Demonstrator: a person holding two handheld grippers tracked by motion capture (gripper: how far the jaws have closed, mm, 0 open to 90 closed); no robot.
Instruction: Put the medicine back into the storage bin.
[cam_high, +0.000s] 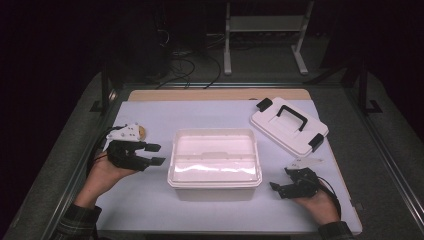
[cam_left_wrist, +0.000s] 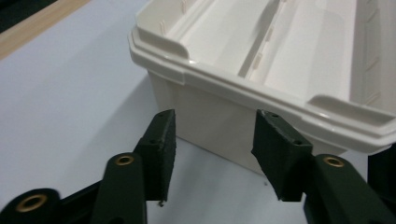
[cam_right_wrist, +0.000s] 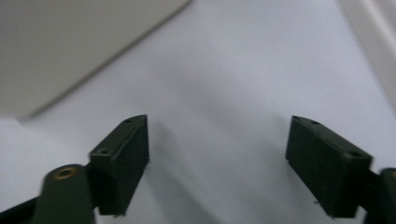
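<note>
From the high view, an open white rectangular plastic storage box (cam_high: 215, 162) stands in the middle of the white-topped counter (cam_high: 200, 112). Its white plastic lid with a black handle and black clips (cam_high: 288, 125) lies flat on the counter behind and to the right of the box, turned at an angle and apart from it. The left gripper (cam_high: 155, 154) hovers just beside the box's left end, its jaws parted and pointing at the wall with nothing between them. The right gripper (cam_high: 274, 188) sits low near the box's front right corner, pointing towards it, jaws apart and holding nothing.

In the left gripper view, the left gripper (cam_left_wrist: 212, 140) has its two black jaws about halfway apart, framing the short end wall of the storage box (cam_left_wrist: 261, 60) below its stepped rim. The pads are clear of the plastic.

In the right gripper view, which is somewhat blurred, the right gripper (cam_right_wrist: 217, 149) has its jaws spread wide over bare counter (cam_right_wrist: 224, 70), with nothing between them. A pale wall of the box (cam_right_wrist: 56, 42) crosses the upper left corner.
</note>
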